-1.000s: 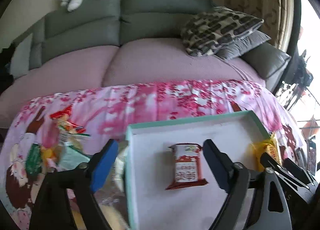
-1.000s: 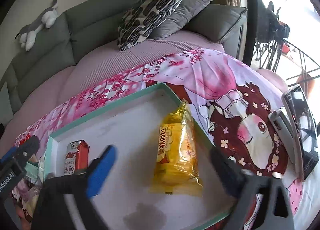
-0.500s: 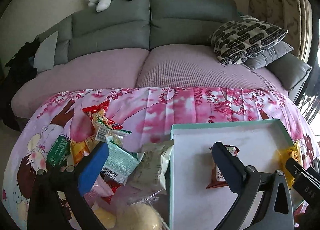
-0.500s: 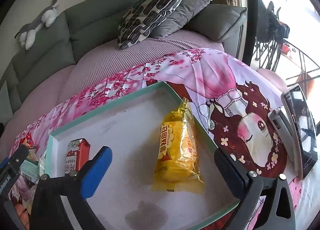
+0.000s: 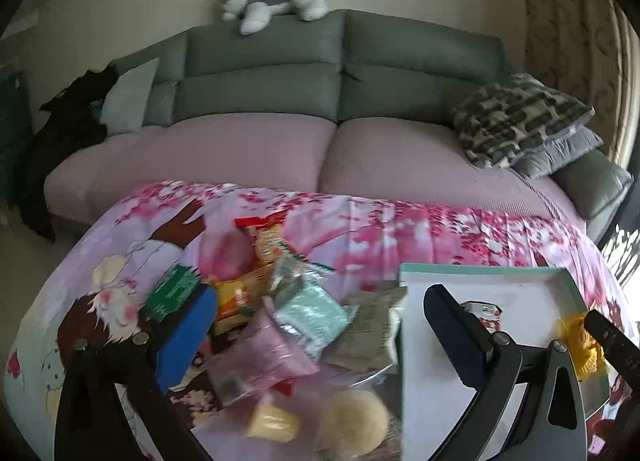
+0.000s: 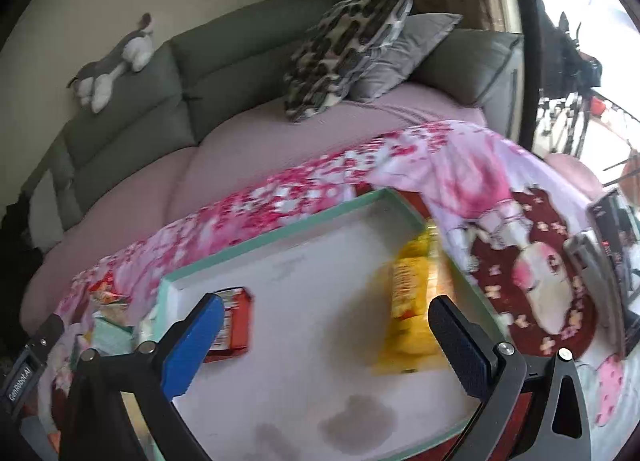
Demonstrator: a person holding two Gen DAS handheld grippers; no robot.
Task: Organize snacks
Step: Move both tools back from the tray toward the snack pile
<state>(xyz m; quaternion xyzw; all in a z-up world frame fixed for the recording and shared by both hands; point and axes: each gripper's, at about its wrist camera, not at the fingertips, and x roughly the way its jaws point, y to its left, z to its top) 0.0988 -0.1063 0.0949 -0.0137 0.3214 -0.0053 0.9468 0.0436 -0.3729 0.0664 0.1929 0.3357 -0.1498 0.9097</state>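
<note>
A pile of loose snack packets [image 5: 280,313] lies on the pink floral cloth, left of a white tray with a teal rim [image 5: 480,269]. My left gripper [image 5: 320,325] hangs open above the pile, nothing between its fingers. In the tray [image 6: 276,239] lie a red packet [image 6: 236,325] at the left and a yellow packet [image 6: 408,301] by the right wall. My right gripper [image 6: 326,341] is open over the tray's middle, between the two packets and touching neither. The red packet [image 5: 482,311] and the yellow packet [image 5: 580,345] also show in the left wrist view.
Behind the cloth-covered table [image 5: 400,229] stands a grey sofa with pink seat covers [image 5: 248,149], patterned cushions [image 6: 344,53] and a plush dog [image 5: 276,1] on its back. A dark device [image 6: 612,265] lies at the table's right edge. Two pale round buns [image 5: 352,421] sit near the front.
My left gripper has swung left from over the tray to over the loose pile, leaving the red packet in the tray. My right gripper has drawn back slightly and shifted left over the tray.
</note>
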